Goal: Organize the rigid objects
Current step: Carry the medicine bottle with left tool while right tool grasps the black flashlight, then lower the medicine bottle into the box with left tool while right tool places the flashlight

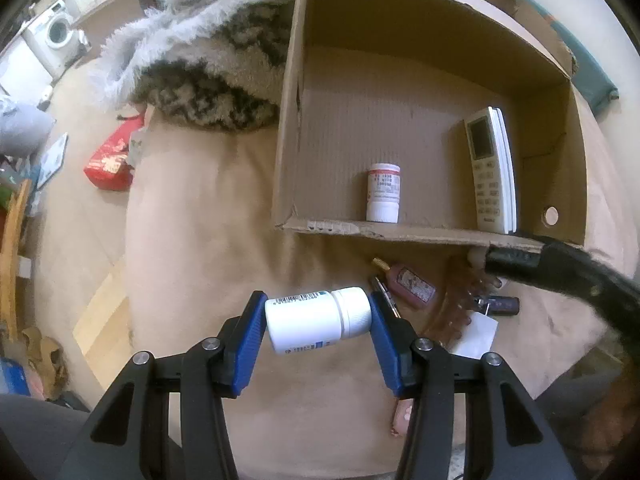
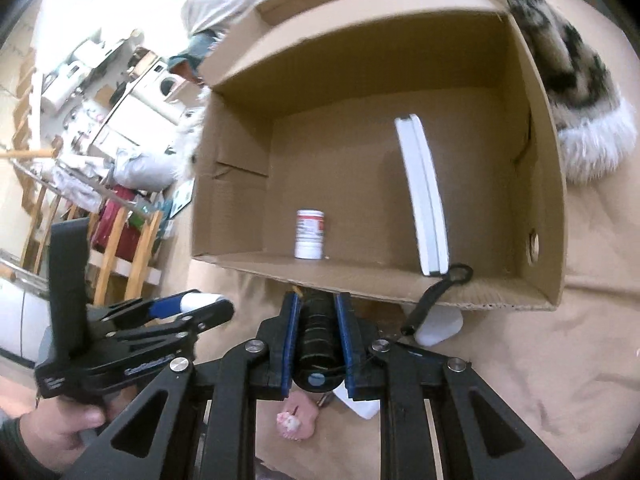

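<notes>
Both jaws are loaded, left gripper (image 1: 318,322) clamping a white pill bottle (image 1: 316,320), right gripper (image 2: 318,344) clamping a black flashlight (image 2: 318,336), so next they need carrying over the near wall into the cardboard box (image 1: 400,80) at upper right.

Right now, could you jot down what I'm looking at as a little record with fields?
Left gripper: shut on a white pill bottle, held sideways
Right gripper: shut on a black flashlight
Cardboard box: open, holds a small white bottle upright and a white remote on its edge
Outside the box: pink bottle, brown hair claw
Surface: beige cloth
</notes>
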